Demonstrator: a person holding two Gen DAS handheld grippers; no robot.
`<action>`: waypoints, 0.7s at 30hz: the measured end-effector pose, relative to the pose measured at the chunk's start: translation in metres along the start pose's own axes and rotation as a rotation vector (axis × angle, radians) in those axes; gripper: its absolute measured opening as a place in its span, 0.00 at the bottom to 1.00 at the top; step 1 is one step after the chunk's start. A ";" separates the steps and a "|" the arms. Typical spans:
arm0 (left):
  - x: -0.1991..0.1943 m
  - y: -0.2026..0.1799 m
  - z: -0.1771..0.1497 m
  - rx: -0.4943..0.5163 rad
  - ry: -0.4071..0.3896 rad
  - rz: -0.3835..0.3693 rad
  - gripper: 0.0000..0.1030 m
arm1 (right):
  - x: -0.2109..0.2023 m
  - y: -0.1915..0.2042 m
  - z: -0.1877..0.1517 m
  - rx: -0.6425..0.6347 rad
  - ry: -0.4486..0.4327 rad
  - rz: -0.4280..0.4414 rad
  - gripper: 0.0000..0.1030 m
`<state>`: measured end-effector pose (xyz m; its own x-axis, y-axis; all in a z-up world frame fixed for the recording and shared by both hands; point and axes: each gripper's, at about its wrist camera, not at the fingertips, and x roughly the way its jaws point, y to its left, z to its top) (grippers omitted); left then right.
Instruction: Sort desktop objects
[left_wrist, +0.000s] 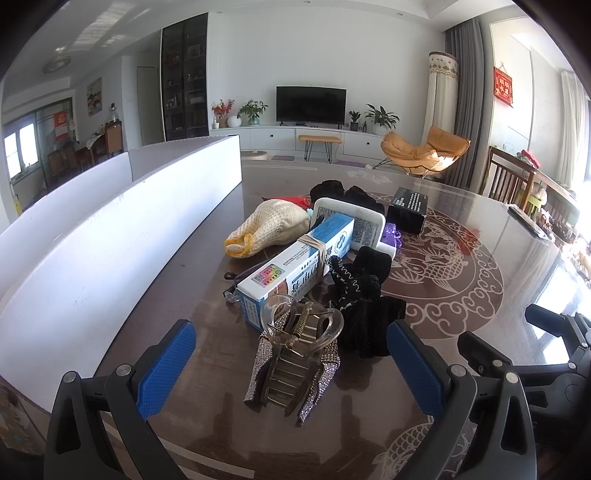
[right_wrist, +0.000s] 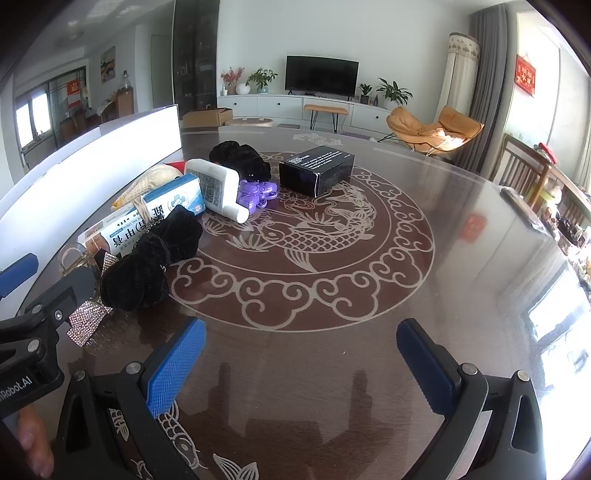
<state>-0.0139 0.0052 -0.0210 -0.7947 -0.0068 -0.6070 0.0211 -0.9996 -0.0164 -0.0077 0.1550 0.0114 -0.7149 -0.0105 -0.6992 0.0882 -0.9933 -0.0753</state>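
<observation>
Blue-padded left tongs (left_wrist: 291, 363) stand wide, one pad on each side of the hair claw (left_wrist: 295, 354), which lies on the worktop (right_wrist: 461, 236) at the near end of the clutter; the straddle suggests the claw is the first item to be picked. Behind it lie a black scrunchie (left_wrist: 360, 295), a banded carton (left_wrist: 295, 266), a knitted pouch (left_wrist: 267, 225), a white case (right_wrist: 214, 186), a purple clip (right_wrist: 256, 194) and a black box (right_wrist: 316, 168). A white bin (left_wrist: 110, 229) stands just left, probably the sorting destination. Right tongs (right_wrist: 301, 363) hang wide and empty over bare worktop, apparently in reserve.
</observation>
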 end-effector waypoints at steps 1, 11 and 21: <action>0.001 -0.001 -0.001 0.005 0.006 0.003 1.00 | 0.001 0.000 0.000 0.000 0.003 -0.001 1.00; 0.003 0.000 -0.003 0.004 0.029 0.010 1.00 | 0.009 0.000 0.000 0.010 0.034 -0.004 1.00; 0.005 0.000 -0.002 0.000 0.045 0.010 1.00 | 0.020 0.000 0.000 0.011 0.082 -0.008 1.00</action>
<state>-0.0163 0.0050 -0.0259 -0.7665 -0.0155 -0.6421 0.0288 -0.9995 -0.0103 -0.0222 0.1546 -0.0025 -0.6561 0.0065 -0.7547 0.0745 -0.9945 -0.0734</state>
